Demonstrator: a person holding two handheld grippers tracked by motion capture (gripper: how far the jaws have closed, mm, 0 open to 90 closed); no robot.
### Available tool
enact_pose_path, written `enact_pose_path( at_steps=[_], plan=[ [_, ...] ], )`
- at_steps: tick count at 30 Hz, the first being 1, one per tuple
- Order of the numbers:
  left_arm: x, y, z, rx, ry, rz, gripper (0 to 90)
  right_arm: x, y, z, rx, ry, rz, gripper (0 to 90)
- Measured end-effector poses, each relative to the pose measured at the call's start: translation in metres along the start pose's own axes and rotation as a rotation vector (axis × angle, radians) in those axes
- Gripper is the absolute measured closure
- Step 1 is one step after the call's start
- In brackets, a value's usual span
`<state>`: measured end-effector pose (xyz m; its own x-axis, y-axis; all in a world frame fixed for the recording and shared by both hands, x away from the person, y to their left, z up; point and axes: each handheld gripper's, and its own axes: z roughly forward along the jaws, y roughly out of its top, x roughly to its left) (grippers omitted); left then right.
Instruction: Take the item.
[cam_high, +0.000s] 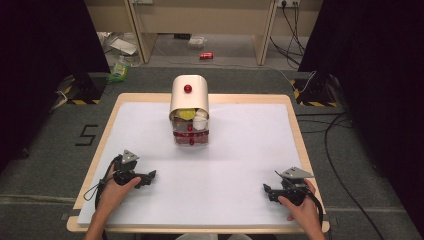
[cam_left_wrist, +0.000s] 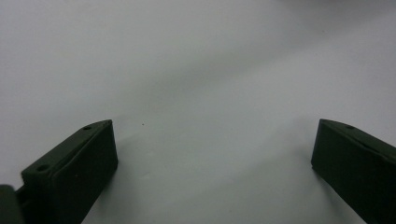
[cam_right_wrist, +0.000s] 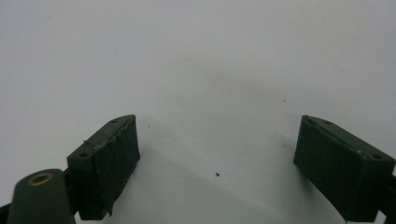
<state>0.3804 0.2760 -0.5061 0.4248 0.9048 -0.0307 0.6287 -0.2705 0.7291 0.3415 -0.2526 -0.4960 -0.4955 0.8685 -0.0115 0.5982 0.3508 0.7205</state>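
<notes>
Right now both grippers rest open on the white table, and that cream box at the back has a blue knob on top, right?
Not quite: the knob on the box is red, not blue, as the high view shows. The rest holds: the left gripper and right gripper rest open on the white table, nothing between their jaws.

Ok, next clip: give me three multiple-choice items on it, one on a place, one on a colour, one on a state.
1. Where does the cream cabinet stand?
A. far middle of the table
B. near left corner
C. on the floor

2. What colour is the knob on its lid?
A. blue
B. red
C. green

3. How stand the jaws of the left gripper?
A. shut on a cloth
B. shut on nothing
C. wide apart, nothing between

Key: 1 A, beyond both hands; 2 B, a red ball; 3 C, bare white surface between them.
</notes>
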Motion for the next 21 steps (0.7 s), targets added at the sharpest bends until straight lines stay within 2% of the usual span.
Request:
enact_pose_path(
  at_steps=[7,10,11,12,13,15,16,21],
  plan=[
    [0.0,0.0,-0.001,-0.007,0.001,-0.003,1.2,0.0,0.0,0.0,-0.001,0.001,0.002,14.3],
    [-0.001,0.0,-0.002,-0.011,0.0,0.008,2.1,0.0,0.0,0.0,0.0,0.001,0.001,14.3],
    [-0.002,0.0,-0.003,-0.015,-0.008,0.017,3.9,0.0,0.0,0.0,0.0,0.0,0.001,14.3],
    [-0.003,0.001,-0.006,-0.022,-0.026,0.035,13.0,0.0,0.0,0.0,0.0,0.001,0.001,14.3],
    [-0.004,0.002,-0.007,-0.025,-0.023,0.044,19.1,0.0,0.0,0.0,0.0,0.0,0.002,14.2],
    [-0.006,0.004,-0.01,-0.034,-0.018,0.053,13.4,0.0,0.0,0.0,0.0,0.002,0.003,14.2],
    [-0.006,0.004,-0.01,-0.034,-0.018,0.053,16.8,0.0,0.0,0.0,0.0,0.002,0.003,14.2],
    [-0.014,0.011,-0.017,-0.071,-0.03,0.064,15.7,0.0,0.0,0.0,0.0,0.001,0.003,14.2]
  ],
)
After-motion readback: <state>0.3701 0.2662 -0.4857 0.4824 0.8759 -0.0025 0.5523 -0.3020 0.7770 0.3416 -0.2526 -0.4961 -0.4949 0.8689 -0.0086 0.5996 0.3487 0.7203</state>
